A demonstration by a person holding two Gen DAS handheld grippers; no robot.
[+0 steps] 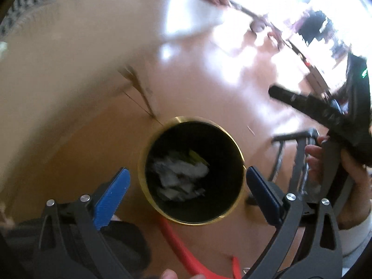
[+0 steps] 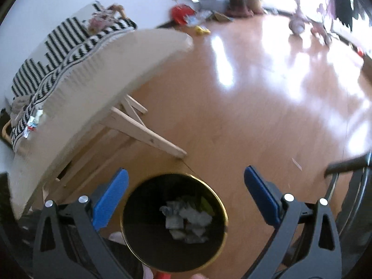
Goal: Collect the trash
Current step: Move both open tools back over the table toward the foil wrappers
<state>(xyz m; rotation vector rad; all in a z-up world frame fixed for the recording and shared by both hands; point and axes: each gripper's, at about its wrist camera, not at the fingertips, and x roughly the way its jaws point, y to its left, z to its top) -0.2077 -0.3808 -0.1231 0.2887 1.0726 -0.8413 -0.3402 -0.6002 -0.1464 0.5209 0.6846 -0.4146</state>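
Crumpled white paper trash (image 1: pixel 180 179) lies at the bottom of a round black waste bin with a brass-coloured rim (image 1: pixel 148 144), with a scrap of yellow-green wrapper (image 1: pixel 197 157) tucked in at about one o'clock of the pile. That bin stands on the shiny tan wooden floor (image 2: pixel 244 116), just off the foot of a pale wooden trestle leg (image 2: pixel 148 137) that reaches it from eleven o'clock. It sits there, I would judge, so that scraps taken from the table above have only a short way to fall.

Both tools hang over the bin's mouth. The left gripper (image 1: pixel 187 176) has its blue-padded fingers (image 1: pixel 111 195) spread wide, nothing between them but the open bin below. The right gripper (image 2: pixel 186 181) stands the same way, jaws wide and empty, the bin at six o'clock beneath it. Held apart like this above the opening, they look to have finished a drop rather than to be reaching for anything.

More seems left: on the cream table top (image 2: pixel 93 74), at nine o'clock in the right view, a shiny crinkled foil wrapper (image 2: pixel 33 122) lies beside the black-and-white striped cloth (image 2: pixel 58 46). A red strap (image 1: pixel 179 251) trails on the floor at six o'clock of the bin.
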